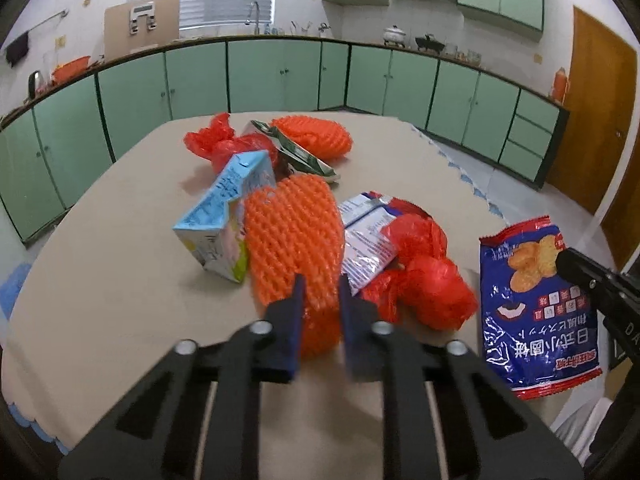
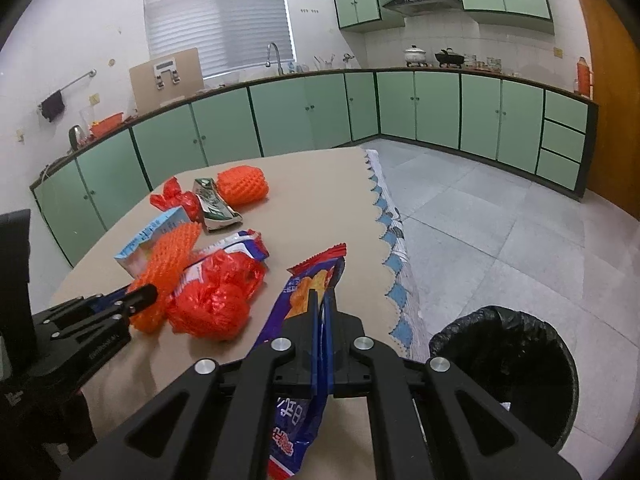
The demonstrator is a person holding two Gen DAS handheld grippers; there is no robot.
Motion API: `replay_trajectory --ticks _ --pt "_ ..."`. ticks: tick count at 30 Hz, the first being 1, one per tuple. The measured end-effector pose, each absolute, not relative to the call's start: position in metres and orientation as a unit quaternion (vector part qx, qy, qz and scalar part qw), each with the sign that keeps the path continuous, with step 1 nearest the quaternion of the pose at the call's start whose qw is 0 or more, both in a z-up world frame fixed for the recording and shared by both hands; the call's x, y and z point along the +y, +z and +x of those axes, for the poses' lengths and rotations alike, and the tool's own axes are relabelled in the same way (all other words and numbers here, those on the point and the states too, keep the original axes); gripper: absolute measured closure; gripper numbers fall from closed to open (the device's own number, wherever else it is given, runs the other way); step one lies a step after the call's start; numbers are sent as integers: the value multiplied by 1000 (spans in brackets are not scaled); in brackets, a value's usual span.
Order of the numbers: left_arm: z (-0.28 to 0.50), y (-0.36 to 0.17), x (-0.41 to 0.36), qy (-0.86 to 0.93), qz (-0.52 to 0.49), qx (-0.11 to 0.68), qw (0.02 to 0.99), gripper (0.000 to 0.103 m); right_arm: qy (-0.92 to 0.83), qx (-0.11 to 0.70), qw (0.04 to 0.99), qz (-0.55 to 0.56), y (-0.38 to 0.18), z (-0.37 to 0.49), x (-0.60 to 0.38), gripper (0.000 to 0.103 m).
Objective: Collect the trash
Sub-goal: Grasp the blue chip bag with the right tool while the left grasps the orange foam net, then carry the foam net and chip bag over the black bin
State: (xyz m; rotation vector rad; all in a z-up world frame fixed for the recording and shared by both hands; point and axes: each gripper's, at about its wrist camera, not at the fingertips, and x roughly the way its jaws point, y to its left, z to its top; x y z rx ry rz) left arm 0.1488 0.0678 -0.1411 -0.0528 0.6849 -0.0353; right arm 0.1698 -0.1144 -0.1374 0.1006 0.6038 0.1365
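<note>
In the left wrist view, your left tongs (image 1: pixel 320 312) sit around the near end of the orange foam net sleeve (image 1: pixel 294 232), one finger on each side of it and pressing the mesh in, so they read as clamped on it; that low, end-on grip looks chosen to draw the sleeve out of the pile without dragging its neighbours. The sleeve lies on the tabletop (image 1: pixel 120 240) with a light blue carton (image 1: pixel 218 220) leaning against its left side and a crumpled red plastic bag (image 1: pixel 424 276) with a white wrapper (image 1: pixel 366 240) touching its right. Farther off lie a second red bag (image 1: pixel 224 140), a green and silver packet (image 1: pixel 300 152) and another orange net (image 1: pixel 316 136). At the right, the blue snack bag (image 1: pixel 536 304) hangs upright off the tabletop, pinched at its edge by your right tongs (image 1: pixel 572 264). In the right wrist view, those right tongs (image 2: pixel 320 312) are closed flat on the blue snack bag (image 2: pixel 304 292), which passes edge-on between the fingers and droops below them. The black-lined bin (image 2: pixel 516 364) stands on the floor just beyond the right edge of the tabletop, near your hand, so I judge the bag is held ready for dropping there. Your left tongs (image 2: pixel 140 300) show at the left, on the sleeve (image 2: pixel 168 264).
</note>
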Motion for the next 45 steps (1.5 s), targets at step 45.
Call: replay_trajectory --ticks 45 --pt "132 -60 -86 -207 11 226 952 94 -27 187 980 55 -41 121 -227 100"
